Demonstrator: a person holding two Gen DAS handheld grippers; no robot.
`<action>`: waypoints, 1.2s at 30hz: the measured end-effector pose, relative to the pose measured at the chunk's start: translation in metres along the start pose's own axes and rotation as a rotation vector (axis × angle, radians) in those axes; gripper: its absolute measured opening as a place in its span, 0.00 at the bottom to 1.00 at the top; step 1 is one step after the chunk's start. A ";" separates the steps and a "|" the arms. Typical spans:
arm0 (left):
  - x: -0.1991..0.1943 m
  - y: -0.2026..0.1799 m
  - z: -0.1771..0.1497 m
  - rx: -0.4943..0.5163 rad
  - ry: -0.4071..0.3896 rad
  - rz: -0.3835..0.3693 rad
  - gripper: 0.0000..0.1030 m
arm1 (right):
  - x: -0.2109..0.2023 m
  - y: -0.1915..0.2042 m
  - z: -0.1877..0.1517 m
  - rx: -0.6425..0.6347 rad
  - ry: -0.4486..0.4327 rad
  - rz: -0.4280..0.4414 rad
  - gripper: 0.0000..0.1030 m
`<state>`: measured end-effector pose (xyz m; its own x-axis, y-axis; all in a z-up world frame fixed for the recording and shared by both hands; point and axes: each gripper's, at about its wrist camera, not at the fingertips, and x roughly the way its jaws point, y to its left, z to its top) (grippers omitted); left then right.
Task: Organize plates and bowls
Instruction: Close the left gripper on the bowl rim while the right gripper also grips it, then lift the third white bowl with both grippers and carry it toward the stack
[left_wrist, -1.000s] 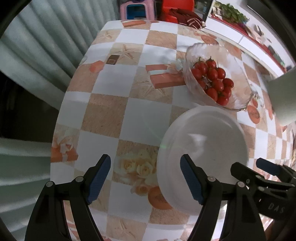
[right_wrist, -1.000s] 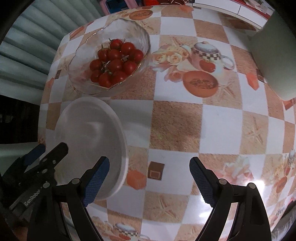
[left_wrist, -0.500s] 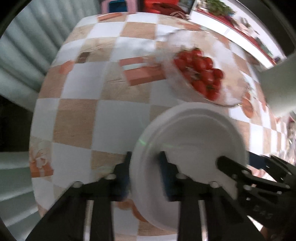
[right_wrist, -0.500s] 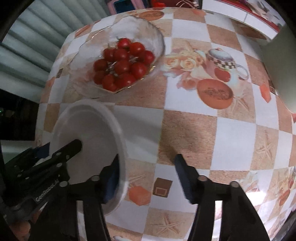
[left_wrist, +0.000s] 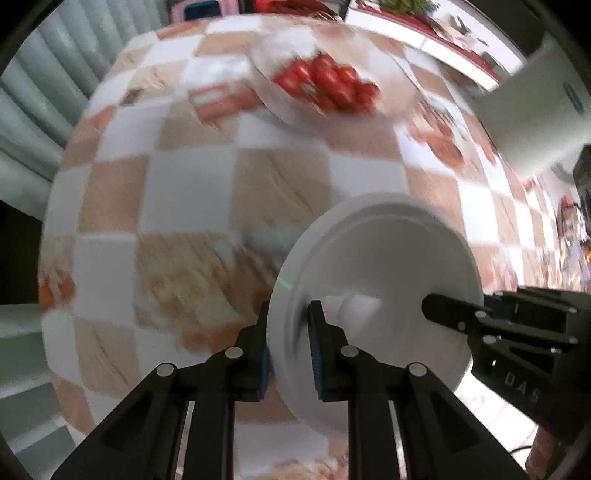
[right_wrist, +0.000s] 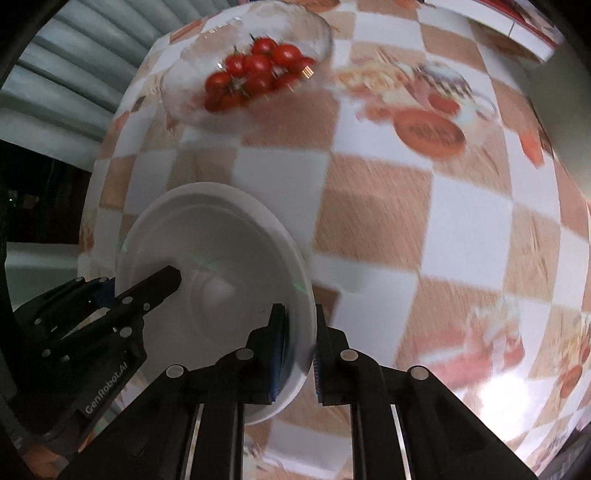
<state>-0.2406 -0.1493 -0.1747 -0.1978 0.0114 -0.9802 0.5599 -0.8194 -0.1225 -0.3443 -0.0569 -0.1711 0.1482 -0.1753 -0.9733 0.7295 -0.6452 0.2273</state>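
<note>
Gripping the white plate (left_wrist: 384, 266) from both sides, I have the left gripper (left_wrist: 290, 350) pinching its left rim and the right gripper (right_wrist: 299, 347) pinching the opposite rim, jaws pressed onto it. Beyond it on the checkered desk (right_wrist: 384, 206) sits a glass bowl (right_wrist: 184, 99) of cherry tomatoes (right_wrist: 255, 75).

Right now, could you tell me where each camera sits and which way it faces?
Left wrist: on the left gripper, looking steeply down at the white plate; the right gripper enters from the right.
Right wrist: on the right gripper, looking down likewise; the left gripper enters from the left.
Shared: plate, tomato bowl, checkered tablecloth.
</note>
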 end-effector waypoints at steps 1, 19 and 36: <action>0.000 -0.006 -0.009 0.007 0.003 -0.006 0.19 | 0.000 -0.003 -0.005 0.001 0.003 0.001 0.14; 0.001 -0.086 -0.115 0.064 0.070 -0.040 0.19 | -0.013 -0.059 -0.116 0.099 0.061 0.034 0.14; -0.058 -0.118 -0.111 0.092 -0.010 -0.039 0.19 | -0.083 -0.068 -0.150 0.122 -0.012 0.032 0.15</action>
<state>-0.2055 0.0104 -0.1208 -0.2266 0.0385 -0.9732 0.4757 -0.8675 -0.1450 -0.3062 0.1127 -0.1105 0.1614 -0.2056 -0.9652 0.6378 -0.7246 0.2610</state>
